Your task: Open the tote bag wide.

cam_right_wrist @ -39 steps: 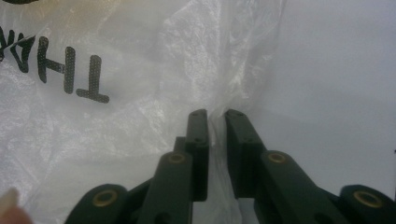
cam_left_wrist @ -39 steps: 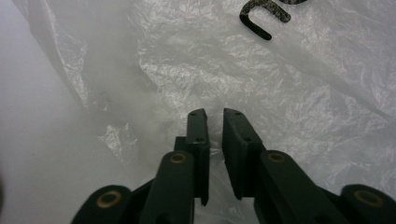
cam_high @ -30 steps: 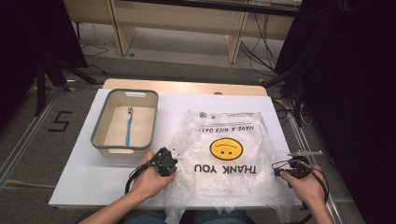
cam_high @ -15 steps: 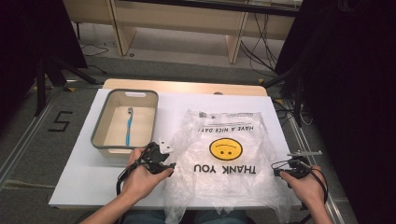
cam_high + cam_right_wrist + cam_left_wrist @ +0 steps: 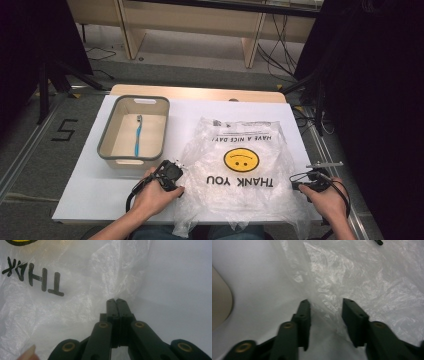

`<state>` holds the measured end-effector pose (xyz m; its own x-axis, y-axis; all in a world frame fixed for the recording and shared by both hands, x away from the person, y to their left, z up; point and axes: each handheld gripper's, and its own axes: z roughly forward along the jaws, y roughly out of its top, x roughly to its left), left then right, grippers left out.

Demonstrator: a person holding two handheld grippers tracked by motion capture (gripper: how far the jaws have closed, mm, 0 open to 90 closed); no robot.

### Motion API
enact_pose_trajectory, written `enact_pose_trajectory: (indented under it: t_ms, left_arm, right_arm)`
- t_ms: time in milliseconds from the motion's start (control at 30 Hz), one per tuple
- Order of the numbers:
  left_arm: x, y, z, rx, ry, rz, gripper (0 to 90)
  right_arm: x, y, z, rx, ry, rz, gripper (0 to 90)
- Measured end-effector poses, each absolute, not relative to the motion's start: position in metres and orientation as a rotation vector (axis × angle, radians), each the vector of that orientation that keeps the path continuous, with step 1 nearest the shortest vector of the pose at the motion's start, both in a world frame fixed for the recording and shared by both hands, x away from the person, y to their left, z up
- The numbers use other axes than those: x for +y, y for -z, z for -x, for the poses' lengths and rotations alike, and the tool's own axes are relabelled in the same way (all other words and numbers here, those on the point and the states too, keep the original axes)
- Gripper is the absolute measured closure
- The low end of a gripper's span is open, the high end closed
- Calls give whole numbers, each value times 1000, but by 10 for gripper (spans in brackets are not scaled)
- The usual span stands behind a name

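Left gripper (image 5: pixel 325 306), at near-left edge of plastic bag (image 5: pixel 240 170): jaws part-spread, just been closing. Crumpled fold of bag film lies between them in the left gripper view; pads not yet pressing on it, gap visible either side of the fold. Seen from high view at (image 5: pixel 175 170), hand wrapped round body, cable looping off toward table edge.

Just beyond and left of that gripper: grey-rimmed beige bin (image 5: pixel 132 130), blue toothbrush (image 5: pixel 137 135) lying lengthwise inside. Untouched, apart from both tools. Bin corner also shows at far left of left gripper view (image 5: pixel 220 305).

Between the grippers: bag flat on white table (image 5: pixel 90 195), wrinkled, yellow smiley (image 5: pixel 241 160) and "THANK YOU" lettering (image 5: pixel 240 181) upside down from the person's side. Near end of bag hangs over table edge.

Right gripper (image 5: pixel 116 302), at near-right edge of bag: jaws pressed together, pinching a gathered tuft of film right at the tips. Lettering off to its upper left. High view places it at (image 5: pixel 300 184), hand resting at table corner.

Step in hand, as judged: securing bag mouth on both sides, right side done, left side mid-grab.

Next move, as judged: close left jaws fully on one layer of the fold, not both; then draw the two grips apart and upward to open the mouth. Thin slippery film; likely to slide out if pinched too near the edge.
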<state>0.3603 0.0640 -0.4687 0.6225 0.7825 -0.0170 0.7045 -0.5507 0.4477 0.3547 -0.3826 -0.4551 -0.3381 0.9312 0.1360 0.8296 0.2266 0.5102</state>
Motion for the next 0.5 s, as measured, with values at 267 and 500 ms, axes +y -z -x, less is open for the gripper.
enact_pose_trajectory:
  t_ms: [267, 500]
  left_arm:
    - [60, 461, -374, 1119, -377, -2429, 892]
    - [53, 441, -400, 1108, -524, -2378, 893]
  right_arm:
    - [-381, 455, -355, 2296, -768, -1683, 900]
    - [-378, 453, -356, 2264, -815, -1684, 900]
